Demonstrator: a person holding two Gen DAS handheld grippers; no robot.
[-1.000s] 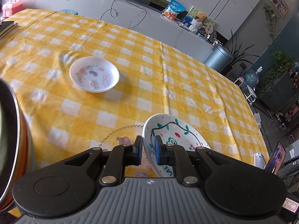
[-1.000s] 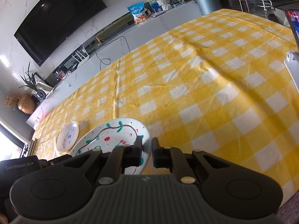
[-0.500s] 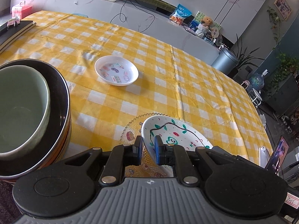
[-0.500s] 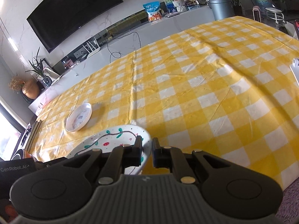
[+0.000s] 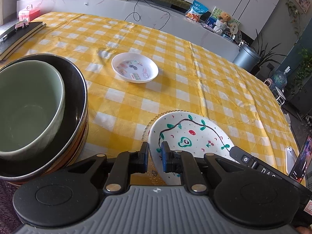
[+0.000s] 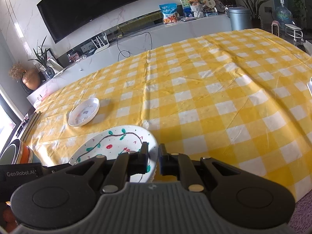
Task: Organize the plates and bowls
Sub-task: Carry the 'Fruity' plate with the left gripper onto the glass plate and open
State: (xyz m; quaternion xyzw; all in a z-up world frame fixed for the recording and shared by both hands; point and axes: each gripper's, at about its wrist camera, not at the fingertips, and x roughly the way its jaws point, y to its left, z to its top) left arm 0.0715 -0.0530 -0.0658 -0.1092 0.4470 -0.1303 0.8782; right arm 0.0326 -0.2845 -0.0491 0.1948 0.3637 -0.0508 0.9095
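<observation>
A white plate painted with a green vine [image 5: 192,136] sits on a clear scalloped glass plate [image 5: 148,125] at the table's near edge. My left gripper [image 5: 155,159] is shut on the painted plate's left rim. My right gripper [image 6: 153,160] is shut on its right rim [image 6: 154,142]. A small white plate with stickers [image 5: 135,67] lies farther out on the yellow checked cloth; it also shows in the right wrist view [image 6: 84,112]. A stack of bowls stands at the left, a pale green bowl [image 5: 25,105] inside a dark bowl [image 5: 77,101].
Black notebooks [image 5: 17,37] lie at the far left table edge. A phone [image 5: 301,161] stands propped at the right edge. A pink box [image 5: 29,12], router and snack bags sit on the grey counter behind the table.
Both grippers have pulled back and up with the painted plate's rims held. The bowl stack has come fully into the left view. The sticker plate looks farther away.
</observation>
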